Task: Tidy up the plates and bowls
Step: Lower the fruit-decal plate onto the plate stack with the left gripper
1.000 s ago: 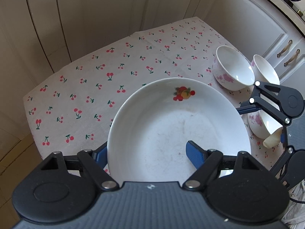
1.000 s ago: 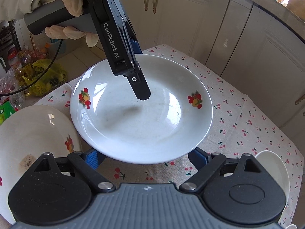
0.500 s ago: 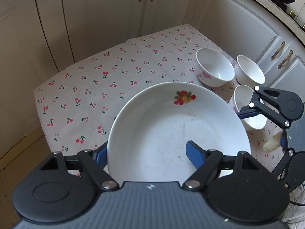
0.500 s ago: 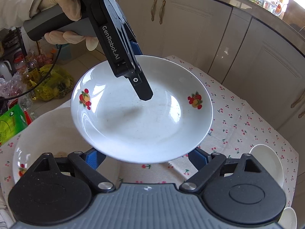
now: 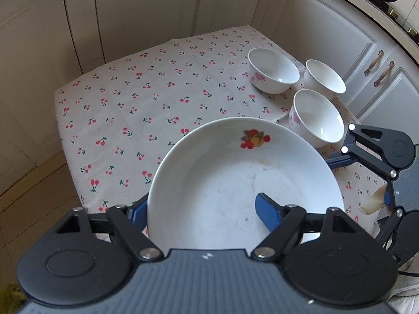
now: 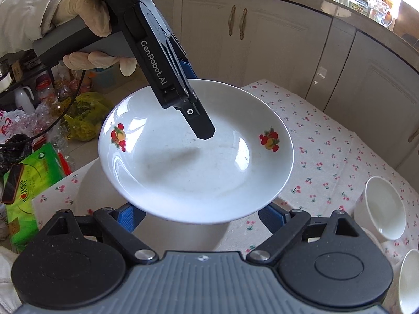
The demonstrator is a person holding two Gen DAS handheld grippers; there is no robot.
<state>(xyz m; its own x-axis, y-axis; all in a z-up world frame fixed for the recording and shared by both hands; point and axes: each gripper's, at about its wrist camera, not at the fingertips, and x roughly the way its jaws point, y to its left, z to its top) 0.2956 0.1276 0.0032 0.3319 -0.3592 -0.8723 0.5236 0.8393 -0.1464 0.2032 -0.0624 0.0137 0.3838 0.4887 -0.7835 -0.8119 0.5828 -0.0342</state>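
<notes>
We have the left gripper (image 5: 201, 204) pinching the plate (image 5: 235, 183) by its near rim: one blue pad lies inside the dish, the other is tucked outside and under the edge, so the jaws are clamped on the rim. The plate hangs clear of the bench, tilted a little, with its fruit print on the side away from the left jaws. Across from it, the right gripper (image 6: 200, 214) has its jaws spread wide, with both blue pads sitting just beneath the plate's near edge. We cannot tell whether they touch the underside. From that side we see a gloved hand (image 6: 86, 26) gripping the left gripper's handle, above and to the left of the right jaws. Directly below the held plate, just ahead of the right jaws, a second plate (image 6: 86, 191) rests on the cherry-print cloth (image 5: 131, 104). Ahead and to the right of the left jaws stand three bowls, all upright: the nearest bowl (image 5: 316, 116) just past the plate's far rim, then the flowered bowl (image 5: 273, 70) and the corner bowl (image 5: 326, 78) side by side beyond it.
</notes>
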